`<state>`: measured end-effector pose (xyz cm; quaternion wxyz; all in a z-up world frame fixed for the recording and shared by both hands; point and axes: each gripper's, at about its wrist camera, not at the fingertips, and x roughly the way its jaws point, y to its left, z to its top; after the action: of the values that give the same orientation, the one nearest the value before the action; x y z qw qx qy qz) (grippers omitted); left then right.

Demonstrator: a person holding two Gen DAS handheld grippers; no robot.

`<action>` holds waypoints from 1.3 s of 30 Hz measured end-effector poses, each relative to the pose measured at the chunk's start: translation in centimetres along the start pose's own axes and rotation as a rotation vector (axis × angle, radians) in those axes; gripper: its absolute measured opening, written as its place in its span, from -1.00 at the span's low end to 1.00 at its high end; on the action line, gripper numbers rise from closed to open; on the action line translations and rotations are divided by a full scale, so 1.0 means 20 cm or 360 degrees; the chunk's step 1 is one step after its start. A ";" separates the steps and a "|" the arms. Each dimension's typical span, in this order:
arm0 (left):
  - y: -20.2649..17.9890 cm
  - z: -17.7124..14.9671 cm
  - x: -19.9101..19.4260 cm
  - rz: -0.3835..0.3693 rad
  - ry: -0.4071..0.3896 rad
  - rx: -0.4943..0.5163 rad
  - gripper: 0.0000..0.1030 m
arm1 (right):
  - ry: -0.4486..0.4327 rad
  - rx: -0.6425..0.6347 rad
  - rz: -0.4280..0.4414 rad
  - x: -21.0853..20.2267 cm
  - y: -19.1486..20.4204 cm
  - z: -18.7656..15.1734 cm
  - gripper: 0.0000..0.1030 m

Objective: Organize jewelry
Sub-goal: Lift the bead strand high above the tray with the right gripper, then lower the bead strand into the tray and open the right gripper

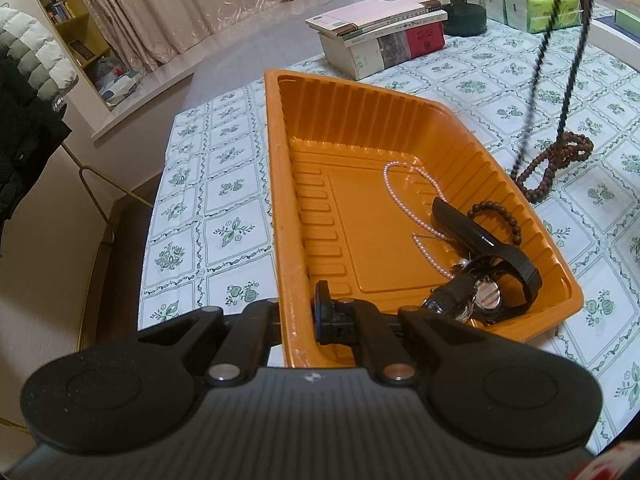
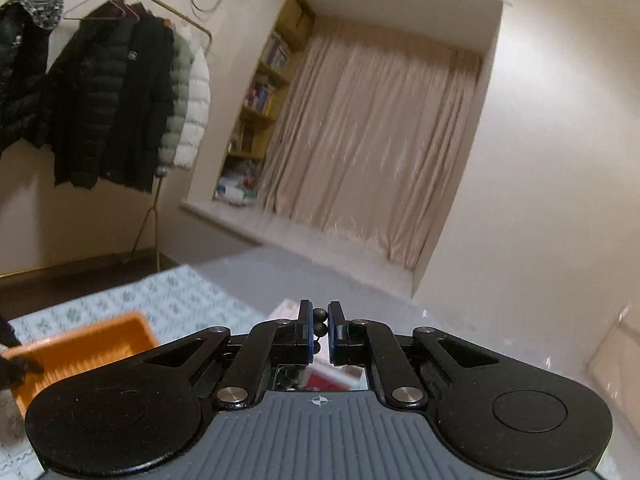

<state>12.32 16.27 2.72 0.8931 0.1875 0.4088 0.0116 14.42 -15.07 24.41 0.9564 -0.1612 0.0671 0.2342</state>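
Observation:
An orange plastic tray point(image 1: 400, 120) stands on the patterned tablecloth. My left gripper point(image 1: 300, 310) is shut on the tray's near left wall, one finger inside and one outside. In the tray lie a pearl necklace point(image 1: 404, 196), a dark bead bracelet point(image 1: 502, 212), a black watch strap point(image 1: 480, 244) and a metal-backed watch point(image 1: 486, 296). My right gripper point(image 2: 319, 309) is raised and shut on a black bead necklace point(image 2: 319, 322). In the left wrist view that black bead necklace point(image 1: 538, 68) hangs blurred above the table, right of the tray. A brown bead necklace point(image 1: 558, 158) lies on the cloth there.
At the table's far side are a stack of books point(image 1: 380, 36), a green jar point(image 1: 460, 0) and tissue packs point(image 1: 532, 4). The table's left edge point(image 1: 160, 184) drops to the floor. Jackets point(image 2: 112, 96) hang on a rack by the wall. The tray point(image 2: 80, 350) shows low left in the right wrist view.

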 end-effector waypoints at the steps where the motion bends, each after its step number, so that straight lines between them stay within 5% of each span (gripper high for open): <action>1: 0.00 0.00 0.00 -0.0001 0.0000 0.0001 -0.93 | -0.0025 -0.0020 0.0006 -0.01 0.01 0.04 -0.87; 23: 0.01 -0.01 0.01 -0.0021 -0.0010 -0.0002 -0.93 | -0.0276 -0.0371 0.0264 0.14 0.33 0.52 -0.87; 31: 0.02 -0.01 0.01 -0.0025 -0.0014 -0.0009 -0.93 | -0.0138 -0.0535 0.0368 0.32 0.45 0.52 -0.87; 39: 0.03 -0.03 0.02 -0.0029 -0.0007 -0.0022 -0.93 | 0.0019 -0.0872 0.0619 0.58 0.68 0.37 -0.87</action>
<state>12.25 17.00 2.34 0.8953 0.1774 0.4085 0.0058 18.73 3.77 25.32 0.8145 -0.3979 0.0368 0.4207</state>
